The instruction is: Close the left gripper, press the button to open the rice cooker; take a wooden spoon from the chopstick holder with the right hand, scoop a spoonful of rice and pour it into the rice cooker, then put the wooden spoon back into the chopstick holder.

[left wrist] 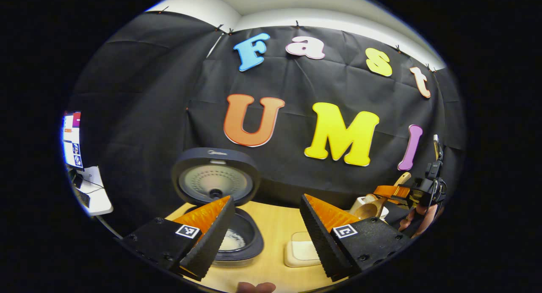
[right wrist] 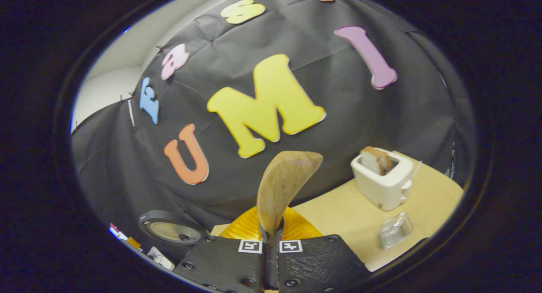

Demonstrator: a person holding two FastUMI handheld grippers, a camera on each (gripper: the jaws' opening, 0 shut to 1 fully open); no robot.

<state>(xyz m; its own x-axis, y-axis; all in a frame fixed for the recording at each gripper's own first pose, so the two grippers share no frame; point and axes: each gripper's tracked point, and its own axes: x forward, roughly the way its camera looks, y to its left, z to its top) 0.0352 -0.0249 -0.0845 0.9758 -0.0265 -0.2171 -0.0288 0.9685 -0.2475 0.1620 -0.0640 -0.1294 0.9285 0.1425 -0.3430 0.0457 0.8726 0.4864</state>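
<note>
Hard to make out in the left gripper view: the far right edge, where the right gripper [left wrist: 396,193] is small and partly cut off, with a hand [left wrist: 417,220] under it. Visible there a wooden spoon [left wrist: 372,209] whose bowl hangs over a pale chopstick holder [left wrist: 360,203]; impossible to tell if the spoon touches the holder. Also half hidden: the pot of the rice cooker [left wrist: 237,238], covered on its left part by the left finger. Inside the pot, some white rice. Lid [left wrist: 216,181] standing upright, open, behind the pot. Near the bottom edge, a fingertip cut off by the view's border.

Left gripper [left wrist: 266,229] released, fingers wide apart, holding nothing. Between the fingers: bare wooden counter [left wrist: 277,225], and a shallow white container [left wrist: 302,252] just beside the right finger. Rice cooker on the left, touching no finger as far as can be seen.

In the right gripper view, right gripper [right wrist: 271,238] clenched on the wooden spoon [right wrist: 283,187]; both fingers pressed on its neck, bowl rising upright above the fingertips, handle hidden below. Far left, the open lid of the rice cooker [right wrist: 171,231], low and partly cut off. On the right, a white toaster [right wrist: 383,185] with bread slices in it, and nearer, a small clear container [right wrist: 395,229] on the counter [right wrist: 347,216].
</note>
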